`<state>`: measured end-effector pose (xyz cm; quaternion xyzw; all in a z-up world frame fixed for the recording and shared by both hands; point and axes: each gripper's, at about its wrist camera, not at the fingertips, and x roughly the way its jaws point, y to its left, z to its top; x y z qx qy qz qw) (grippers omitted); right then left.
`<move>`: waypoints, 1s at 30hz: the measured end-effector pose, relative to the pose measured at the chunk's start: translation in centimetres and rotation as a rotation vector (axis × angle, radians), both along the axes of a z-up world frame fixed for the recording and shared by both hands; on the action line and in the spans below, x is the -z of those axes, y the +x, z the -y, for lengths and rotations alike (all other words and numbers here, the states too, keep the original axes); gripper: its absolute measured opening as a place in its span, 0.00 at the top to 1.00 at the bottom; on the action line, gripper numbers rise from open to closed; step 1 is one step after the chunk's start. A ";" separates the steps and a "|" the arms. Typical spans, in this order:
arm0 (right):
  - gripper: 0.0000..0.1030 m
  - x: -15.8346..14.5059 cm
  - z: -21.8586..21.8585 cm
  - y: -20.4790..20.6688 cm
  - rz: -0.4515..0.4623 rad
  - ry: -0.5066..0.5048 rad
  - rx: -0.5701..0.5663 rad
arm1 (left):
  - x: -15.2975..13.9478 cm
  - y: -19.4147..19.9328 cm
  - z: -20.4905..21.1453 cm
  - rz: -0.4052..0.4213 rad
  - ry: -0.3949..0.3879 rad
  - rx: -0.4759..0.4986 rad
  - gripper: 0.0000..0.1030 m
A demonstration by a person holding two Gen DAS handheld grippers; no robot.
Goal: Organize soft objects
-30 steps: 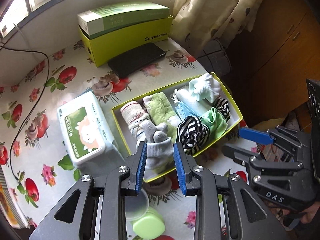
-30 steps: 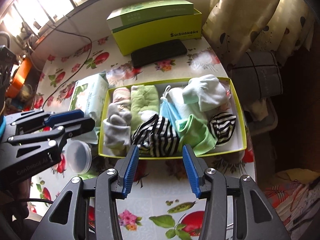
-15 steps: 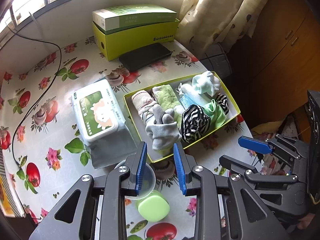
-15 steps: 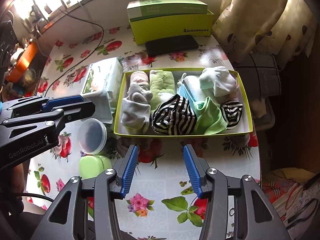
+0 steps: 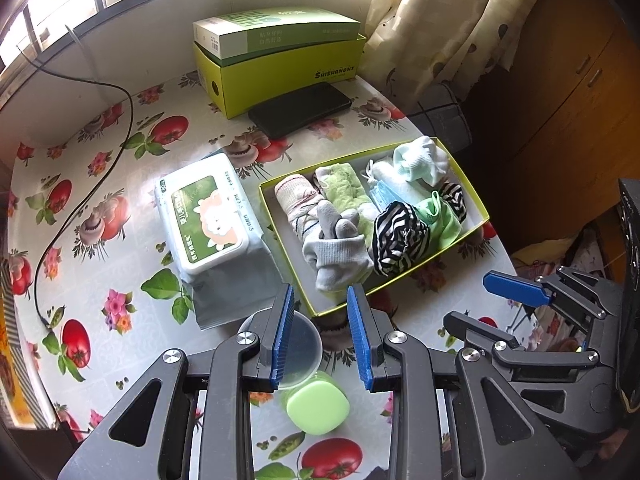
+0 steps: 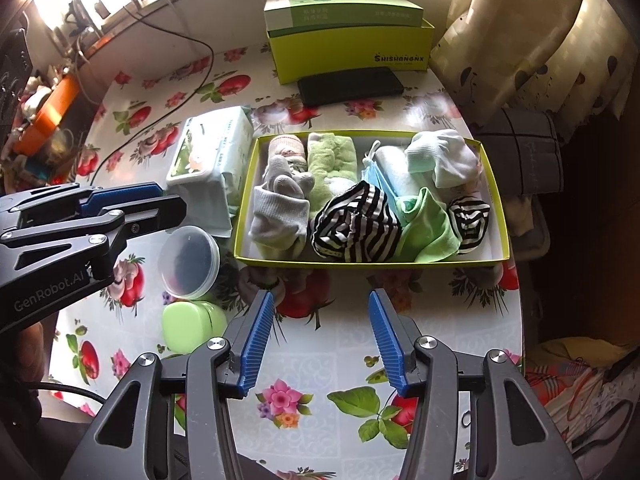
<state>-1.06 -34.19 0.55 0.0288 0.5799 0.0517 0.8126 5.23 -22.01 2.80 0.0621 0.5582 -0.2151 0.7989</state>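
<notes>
A shallow yellow-green box [image 6: 360, 261] [image 5: 476, 224] on the table holds rolled socks and cloths: a grey-white sock [image 6: 280, 204] [image 5: 338, 252], a green cloth [image 6: 332, 160], a black-and-white striped roll [image 6: 354, 224] [image 5: 398, 236], a light green cloth [image 6: 428, 228] and a pale sock [image 6: 444, 156]. My left gripper [image 5: 320, 336] is open and empty, hovering near the box's front left corner. My right gripper [image 6: 322, 340] is open and empty, in front of the box.
A wet-wipes pack [image 5: 204, 216] lies left of the box. A clear plastic cup [image 6: 188, 260] and a green lidded container [image 6: 188, 326] sit near the left gripper. A black phone [image 6: 350, 86] and stacked green cartons [image 6: 348, 44] stand at the back. A cable [image 5: 80, 184] runs at left.
Both grippers have pulled back from the box, still open. The grey-white sock lies in the box's left end, free of the left gripper.
</notes>
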 end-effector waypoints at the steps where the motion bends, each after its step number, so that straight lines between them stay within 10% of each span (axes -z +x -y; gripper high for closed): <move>1: 0.52 0.0 0.0 0.0 0.000 0.001 -0.001 | 0.0 0.0 0.0 0.001 0.001 0.000 0.72; 30: 0.51 1.1 0.4 0.3 -0.010 0.021 0.006 | 1.1 0.4 1.0 -0.042 0.018 0.017 0.72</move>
